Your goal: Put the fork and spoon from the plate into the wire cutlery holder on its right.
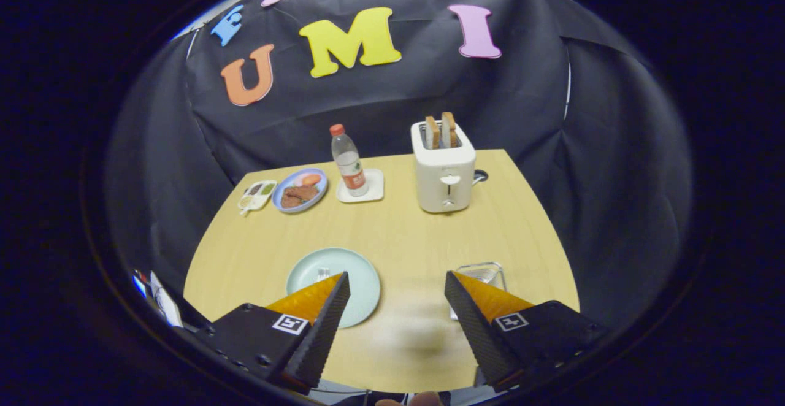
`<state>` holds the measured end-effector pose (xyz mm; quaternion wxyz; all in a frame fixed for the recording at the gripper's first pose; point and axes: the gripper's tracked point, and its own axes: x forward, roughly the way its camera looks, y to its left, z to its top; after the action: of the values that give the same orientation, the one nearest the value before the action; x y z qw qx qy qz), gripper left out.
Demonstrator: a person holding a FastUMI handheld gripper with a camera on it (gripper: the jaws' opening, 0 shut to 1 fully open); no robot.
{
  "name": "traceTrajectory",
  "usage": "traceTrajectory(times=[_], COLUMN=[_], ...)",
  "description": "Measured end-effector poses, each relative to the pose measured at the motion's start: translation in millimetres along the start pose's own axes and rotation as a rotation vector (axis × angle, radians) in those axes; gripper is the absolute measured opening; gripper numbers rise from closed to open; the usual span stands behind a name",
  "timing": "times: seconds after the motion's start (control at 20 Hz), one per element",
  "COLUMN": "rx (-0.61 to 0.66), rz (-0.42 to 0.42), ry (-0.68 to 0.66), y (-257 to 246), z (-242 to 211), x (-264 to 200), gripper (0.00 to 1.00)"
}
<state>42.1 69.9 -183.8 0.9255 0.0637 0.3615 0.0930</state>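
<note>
**Spotter:** What have you got in front of you?

**Operator:** I see my gripper (397,286) above the near edge of the wooden table (405,240), fingers spread wide apart with nothing between them, only bare tabletop in the gap.

**Spotter:** And the cutlery?

**Operator:** The pale green plate (356,274) sits near me on the left, partly hidden behind my left finger. I can make out the fork (322,273) tines just past that fingertip, lying on the plate. I can't pick out the spoon; the finger covers that part.

**Spotter:** The holder?

**Operator:** The wire cutlery holder (481,269) stands to the right of the plate, well apart from it, just behind my right finger.

**Spotter:** Anything further back?

**Operator:** On the far side, a white toaster (444,176) with two slices of bread upright in it, a water bottle (348,160) on a white coaster to its left, then a blue plate of food (300,190) and a small sauce tray (257,194) at the far left corner.
</note>
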Motion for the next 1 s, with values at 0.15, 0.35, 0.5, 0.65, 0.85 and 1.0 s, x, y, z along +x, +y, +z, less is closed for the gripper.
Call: traceTrajectory(times=[0.15, 0.35, 0.5, 0.65, 0.85, 1.0], rx=[-0.002, -0.038, -0.065, -0.088, -0.081, -0.083], rz=[0.026, 0.042, 0.038, 0.024, -0.003, -0.015], ry=[0.009, 0.042, 0.060, 0.101, 0.158, 0.189], y=[43, 88, 108, 121, 121, 121], z=[-21, -63, -82, -104, -131, -143], x=[16, 42, 65, 89, 120, 132], gripper=[0.94, 0.94, 0.94, 0.94, 0.94, 0.93])
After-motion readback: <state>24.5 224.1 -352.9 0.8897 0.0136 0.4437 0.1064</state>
